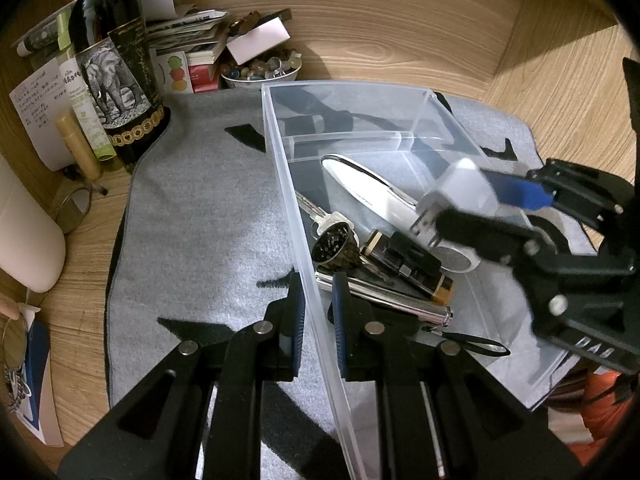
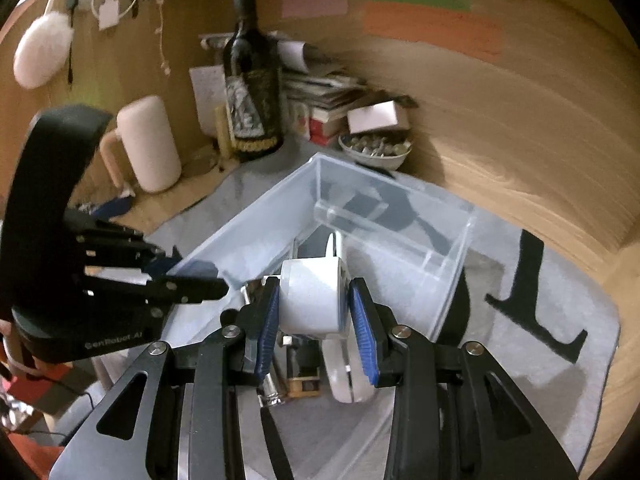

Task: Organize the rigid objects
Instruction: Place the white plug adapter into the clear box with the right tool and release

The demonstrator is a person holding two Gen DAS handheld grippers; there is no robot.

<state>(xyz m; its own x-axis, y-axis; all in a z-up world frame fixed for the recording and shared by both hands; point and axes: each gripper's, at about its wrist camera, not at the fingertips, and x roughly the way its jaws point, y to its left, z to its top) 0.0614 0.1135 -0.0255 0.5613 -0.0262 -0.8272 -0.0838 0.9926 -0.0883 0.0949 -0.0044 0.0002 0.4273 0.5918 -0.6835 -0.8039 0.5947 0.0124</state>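
A clear plastic box (image 1: 280, 168) stands on a grey mat (image 1: 200, 208). My left gripper (image 1: 318, 304) is shut on the box's near wall. My right gripper (image 2: 316, 316) holds a white plug adapter (image 2: 314, 300) over the box; it also shows in the left wrist view (image 1: 460, 188). The right pad stands slightly off the adapter. In the box lie a white pocket knife (image 1: 368, 188), a key (image 1: 316, 212), a dark round knob (image 1: 334, 246), a black and gold battery-like piece (image 1: 408, 264) and a silver torch (image 1: 396, 304).
A dark wine bottle (image 1: 116, 64) stands at the mat's far left corner, with papers (image 1: 188, 28), a bowl of small beads (image 1: 260, 70) and a cream mug (image 2: 148, 144) nearby. Wooden walls (image 2: 500, 128) close in behind and to the right.
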